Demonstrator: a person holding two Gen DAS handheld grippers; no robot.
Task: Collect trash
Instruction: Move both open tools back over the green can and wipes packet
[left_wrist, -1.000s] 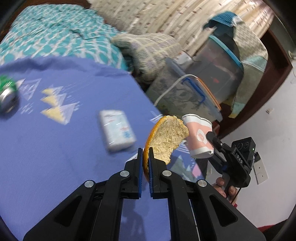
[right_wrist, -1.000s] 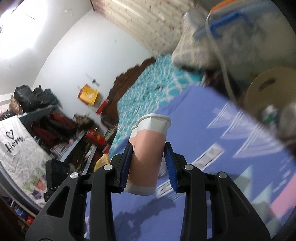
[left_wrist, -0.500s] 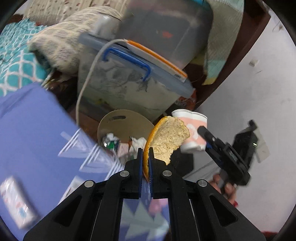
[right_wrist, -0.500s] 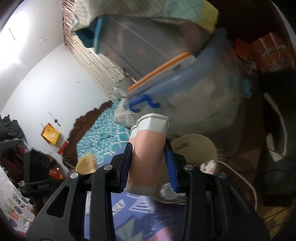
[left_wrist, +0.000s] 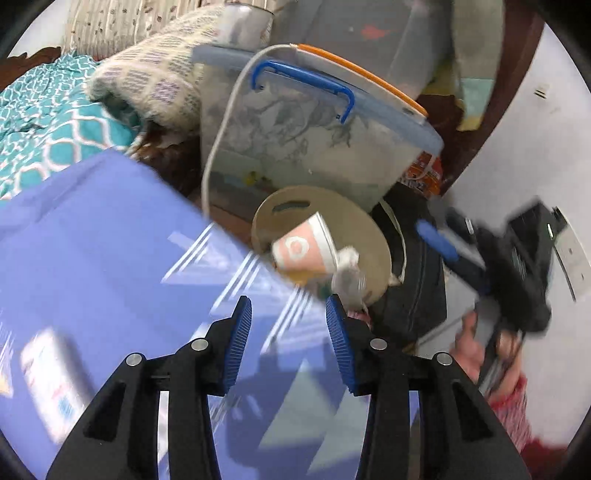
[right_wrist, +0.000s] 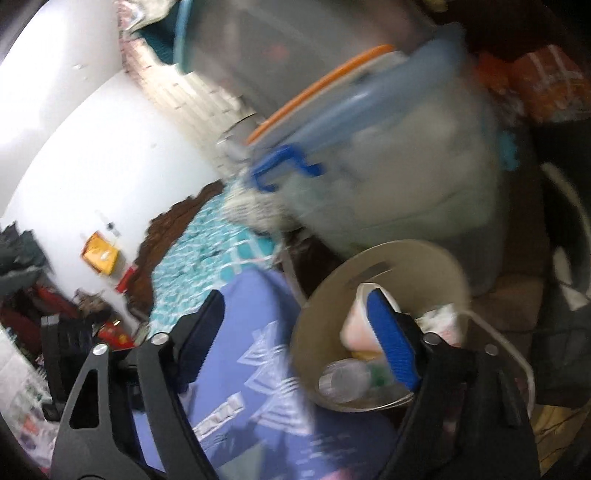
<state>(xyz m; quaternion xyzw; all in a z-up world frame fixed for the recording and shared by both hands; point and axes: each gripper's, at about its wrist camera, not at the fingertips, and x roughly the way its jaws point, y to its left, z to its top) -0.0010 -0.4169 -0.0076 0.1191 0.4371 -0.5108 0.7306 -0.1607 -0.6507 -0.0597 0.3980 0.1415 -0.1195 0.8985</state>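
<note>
half the cup (right_wrist: 360, 321) hides behind right jaws.

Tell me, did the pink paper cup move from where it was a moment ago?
Yes. The paper cup left the right tool, whose jaws have just been opening, and now lies tipped inside the beige bin, below the storage box.

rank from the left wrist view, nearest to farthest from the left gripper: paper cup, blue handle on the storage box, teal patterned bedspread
From the left gripper, jaws open with nothing between them:
1. paper cup, just ahead, tipped over in the beige bin.
2. blue handle, higher up on the clear storage box behind the bin.
3. teal patterned bedspread, far off at upper left.
</note>
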